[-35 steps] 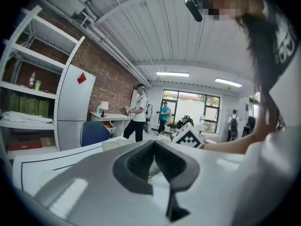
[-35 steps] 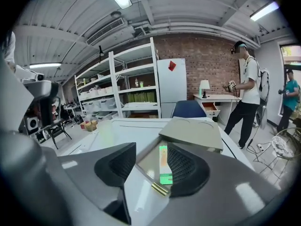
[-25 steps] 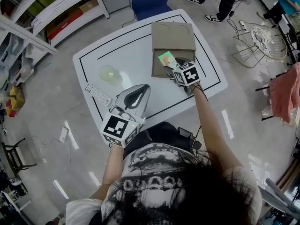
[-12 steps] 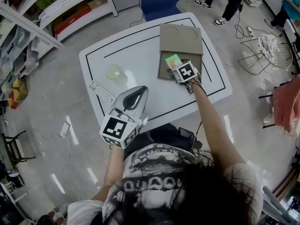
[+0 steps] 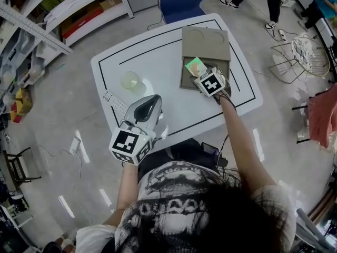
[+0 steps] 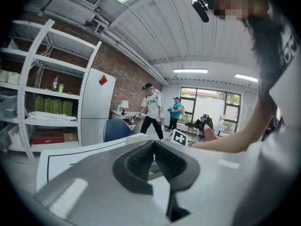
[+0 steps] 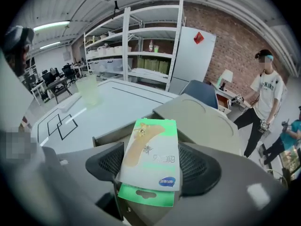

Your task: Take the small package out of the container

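Right gripper (image 5: 201, 75) at the container (image 5: 206, 38), jaws closing round the package (image 7: 150, 157).
The package lies tilted in the open cardboard container on the surface's (image 5: 158, 57) right side, with the lid flipped back behind it. The wide-spread jaws flank its edges, and it is hard to tell whether the pads press yet. The left gripper (image 5: 154, 99) hovers near the front edge, jaws together and empty. A pale cup (image 5: 130, 80) stands well apart.

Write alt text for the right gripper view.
A small green package stands between the right gripper's closing jaws, at an open brown cardboard container on a white table. Metal shelving and a person stand behind.
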`<state>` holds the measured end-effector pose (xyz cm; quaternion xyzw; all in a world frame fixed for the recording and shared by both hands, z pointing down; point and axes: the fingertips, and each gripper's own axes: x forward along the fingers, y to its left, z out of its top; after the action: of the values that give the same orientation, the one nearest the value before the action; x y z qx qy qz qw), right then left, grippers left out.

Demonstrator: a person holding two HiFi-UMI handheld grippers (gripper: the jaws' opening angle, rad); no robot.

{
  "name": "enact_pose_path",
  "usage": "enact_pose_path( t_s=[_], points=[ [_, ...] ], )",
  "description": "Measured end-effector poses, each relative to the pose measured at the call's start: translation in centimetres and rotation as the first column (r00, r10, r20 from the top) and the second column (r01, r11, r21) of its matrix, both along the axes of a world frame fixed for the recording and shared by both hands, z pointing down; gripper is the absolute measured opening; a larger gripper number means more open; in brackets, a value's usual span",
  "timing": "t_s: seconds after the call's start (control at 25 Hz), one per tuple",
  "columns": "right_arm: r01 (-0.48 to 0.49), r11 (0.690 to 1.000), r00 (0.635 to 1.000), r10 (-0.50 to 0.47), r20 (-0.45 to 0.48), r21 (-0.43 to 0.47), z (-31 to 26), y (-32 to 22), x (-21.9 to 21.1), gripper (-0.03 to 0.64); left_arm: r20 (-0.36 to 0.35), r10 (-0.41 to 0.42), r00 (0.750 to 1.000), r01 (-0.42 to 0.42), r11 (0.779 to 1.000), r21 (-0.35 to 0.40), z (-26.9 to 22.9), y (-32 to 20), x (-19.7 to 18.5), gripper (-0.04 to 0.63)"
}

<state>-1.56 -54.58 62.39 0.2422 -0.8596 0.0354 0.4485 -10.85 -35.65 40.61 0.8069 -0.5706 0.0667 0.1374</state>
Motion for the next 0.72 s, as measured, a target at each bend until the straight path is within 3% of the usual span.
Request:
enact_pose_path(
  t_s=[0.28,0.52,0.72],
  points=[
    [-0.041,0.999,0.992,0.037,0.121,0.025,-5.9,1.9,-0.8,0.368,0.001,-0.004,1.0,0.004,1.0,0.01,-0.7,0.8,-1.6,0.0],
    [-0.115,0.993,0.964,0.111,0.242,0.003,-10.2,5.7,-0.7,0.368,-0.004,0.023,1.0,-0.023,1.0,0.016,-1.1,2.5,-2.3,0.0],
    [-0.173,0.985,0.943,0.163,0.291,0.006,-12.6,9.6,-0.5,0.368,-0.006,0.061,0.998,-0.06,0.998,0.021,-1.3,4.5,-2.9,0.0]
  ],
)
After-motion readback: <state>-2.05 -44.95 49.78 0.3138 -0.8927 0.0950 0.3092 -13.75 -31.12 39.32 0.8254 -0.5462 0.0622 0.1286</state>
